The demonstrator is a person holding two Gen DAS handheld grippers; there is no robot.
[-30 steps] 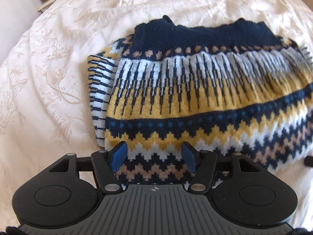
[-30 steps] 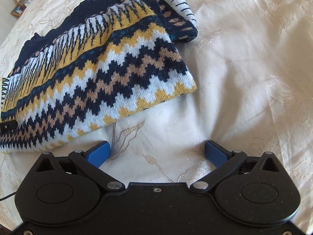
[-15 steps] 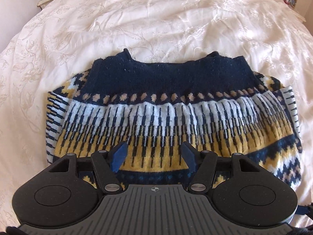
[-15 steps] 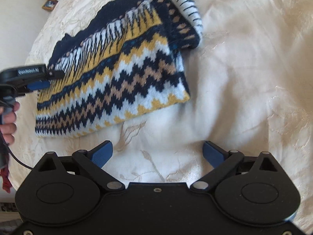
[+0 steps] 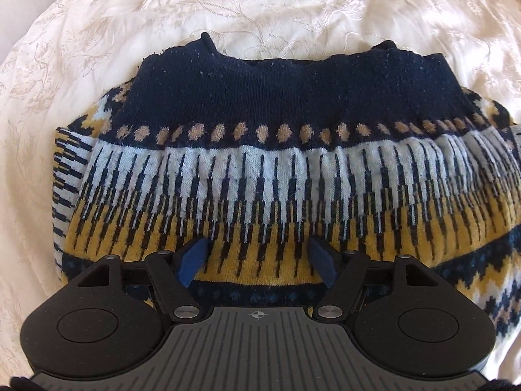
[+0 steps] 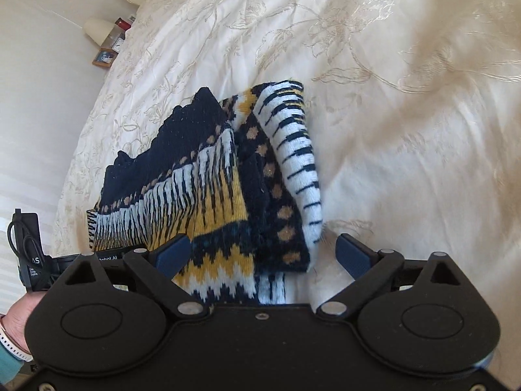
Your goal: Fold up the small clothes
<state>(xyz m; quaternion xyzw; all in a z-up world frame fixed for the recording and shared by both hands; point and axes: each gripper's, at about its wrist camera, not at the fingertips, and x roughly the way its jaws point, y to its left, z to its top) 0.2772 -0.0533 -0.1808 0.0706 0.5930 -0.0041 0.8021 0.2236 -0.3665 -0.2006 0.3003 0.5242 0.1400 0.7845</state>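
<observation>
The folded navy, mustard and white patterned knit sweater (image 5: 260, 163) is lying under both grippers, left gripper (image 5: 257, 262) and right gripper (image 6: 263, 254) gaping wide, gripping nothing.

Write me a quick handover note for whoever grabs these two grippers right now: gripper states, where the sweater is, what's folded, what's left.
Left gripper: open, holding nothing, above the middle of the sweater.
Right gripper: open, holding nothing, at the sweater's right edge.
Sweater: lies on the cream bedspread, navy neck band away from you, and a striped sleeve is folded in at each side.
Done: sleeves look tucked; the body looks doubled over.
Left: probably one more fold or a tidy of the right-side layers, which look loose.
</observation>
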